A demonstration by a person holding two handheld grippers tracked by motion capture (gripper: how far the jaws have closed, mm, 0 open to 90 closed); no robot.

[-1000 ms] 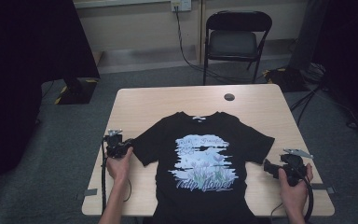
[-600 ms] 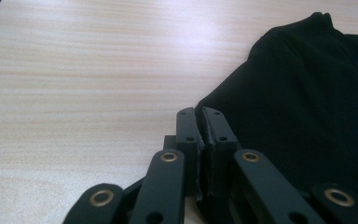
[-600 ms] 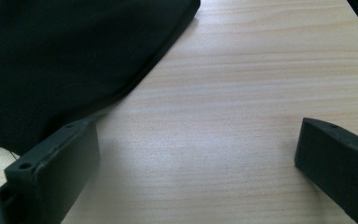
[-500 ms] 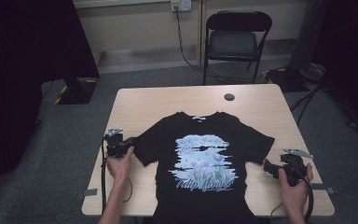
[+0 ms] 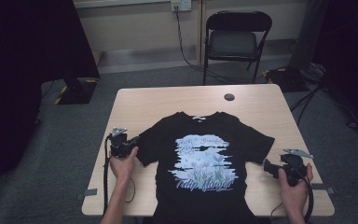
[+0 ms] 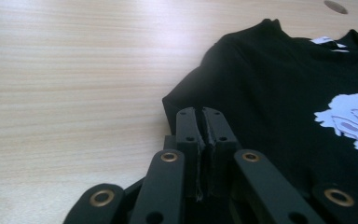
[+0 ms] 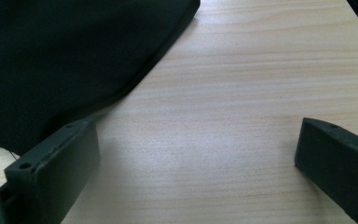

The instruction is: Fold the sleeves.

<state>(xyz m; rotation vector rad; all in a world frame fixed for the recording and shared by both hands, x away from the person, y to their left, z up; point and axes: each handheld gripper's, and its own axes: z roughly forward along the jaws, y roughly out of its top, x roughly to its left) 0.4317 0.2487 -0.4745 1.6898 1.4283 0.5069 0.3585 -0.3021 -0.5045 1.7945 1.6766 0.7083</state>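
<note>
A black T-shirt with a pale blue flower print lies flat, front up, on the wooden table, collar toward the far edge. My left gripper is at the hem of the shirt's left sleeve. In the left gripper view its jaws are pressed together over the sleeve's corner, with dark cloth pinched between the pads. My right gripper rests on the table just beyond the right sleeve. In the right gripper view it stands wide open over bare wood, with the sleeve's hem beside one jaw.
A round cable hole sits near the table's far edge. A black folding chair stands behind the table, with cables on the floor around it. Bare wood lies on both sides of the shirt.
</note>
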